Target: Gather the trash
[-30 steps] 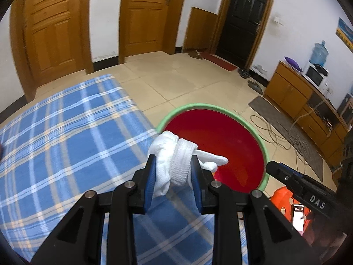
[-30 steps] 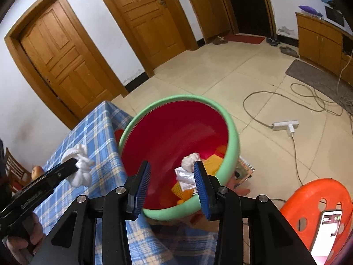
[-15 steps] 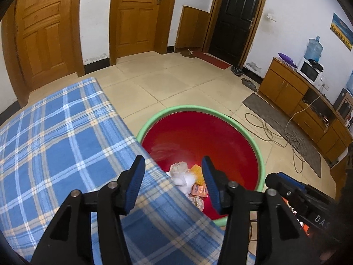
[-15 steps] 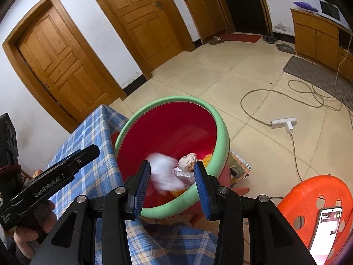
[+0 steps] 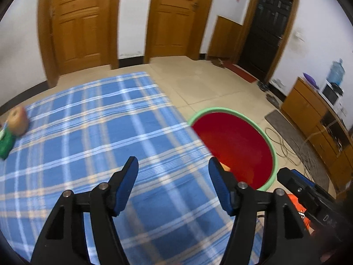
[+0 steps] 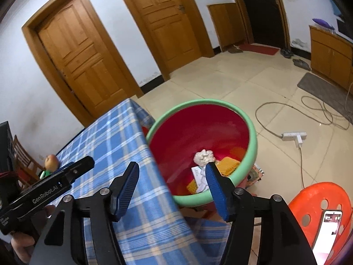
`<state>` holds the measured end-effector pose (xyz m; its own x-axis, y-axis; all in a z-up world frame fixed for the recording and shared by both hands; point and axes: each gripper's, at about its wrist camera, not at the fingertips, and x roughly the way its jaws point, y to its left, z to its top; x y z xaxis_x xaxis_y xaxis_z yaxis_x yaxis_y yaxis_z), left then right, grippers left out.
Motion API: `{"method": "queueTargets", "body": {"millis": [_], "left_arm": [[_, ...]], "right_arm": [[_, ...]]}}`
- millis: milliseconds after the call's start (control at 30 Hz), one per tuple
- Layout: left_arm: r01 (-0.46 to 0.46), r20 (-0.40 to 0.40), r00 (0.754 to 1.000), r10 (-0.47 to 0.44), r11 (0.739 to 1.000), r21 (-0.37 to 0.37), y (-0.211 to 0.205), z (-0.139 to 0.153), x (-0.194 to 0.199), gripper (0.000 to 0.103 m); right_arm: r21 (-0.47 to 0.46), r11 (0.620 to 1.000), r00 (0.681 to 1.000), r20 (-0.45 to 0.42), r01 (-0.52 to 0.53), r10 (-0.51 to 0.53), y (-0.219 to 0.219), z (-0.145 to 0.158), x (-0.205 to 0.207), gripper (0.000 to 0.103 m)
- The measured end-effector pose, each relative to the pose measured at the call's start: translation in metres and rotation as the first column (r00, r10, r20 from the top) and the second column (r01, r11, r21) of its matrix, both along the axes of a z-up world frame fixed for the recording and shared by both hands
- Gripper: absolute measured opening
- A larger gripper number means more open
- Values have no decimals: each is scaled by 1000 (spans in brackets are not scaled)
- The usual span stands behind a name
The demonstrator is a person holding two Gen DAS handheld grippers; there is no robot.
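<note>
My left gripper (image 5: 173, 167) is over the blue plaid tablecloth (image 5: 88, 132), pointing down at the cloth, and its jaws are opening with nothing between the blue pads, only checks. To its right, just past the table edge, sits the red bin (image 5: 238, 141) with the green rim, its mouth facing up and tipped a little toward me. From the right wrist view I have the right gripper (image 6: 172, 174) straddling that same table edge, jaws opening too, nothing between them; the left pad sits over cloth, the right pad over the bin's near rim (image 6: 198, 198). Down inside the bin I can see the trash: a crumpled white wad (image 6: 204, 157) lying against the back of the pile (round, no long axis to speak of), a flat white paper (image 6: 199, 176) lying lengthwise toward me, and a yellow ridged piece (image 6: 229, 164) slanting toward the right wall. Far left on the table, an apple (image 6: 51, 161) stands beside something green (image 5: 5, 143), both blurred in the left view. Beside the bin on the floor is an orange stool (image 6: 320, 201) with a lit phone (image 6: 328, 229) lying on it.
</note>
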<state>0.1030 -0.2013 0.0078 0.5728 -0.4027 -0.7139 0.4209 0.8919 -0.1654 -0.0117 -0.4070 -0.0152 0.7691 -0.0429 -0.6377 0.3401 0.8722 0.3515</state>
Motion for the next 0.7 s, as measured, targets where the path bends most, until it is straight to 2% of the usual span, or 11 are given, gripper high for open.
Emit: {"method": "queueTargets", "body": {"millis": [167,333,700], "left_arm": [[-86,44,995,86,996,15,36,10,-15,78],[-177,70,982,175,984,24,71,20,-38,78],[-277,102,957,273,961,24,111,32,-78,79]], "right_arm": [[-32,998,998,19,-53,54,27,12,-6,71],[-82,991,993,51,-103,107,58,25,-16,79],[-138,976,980,87,-168,181,102,37,-42,79]]}}
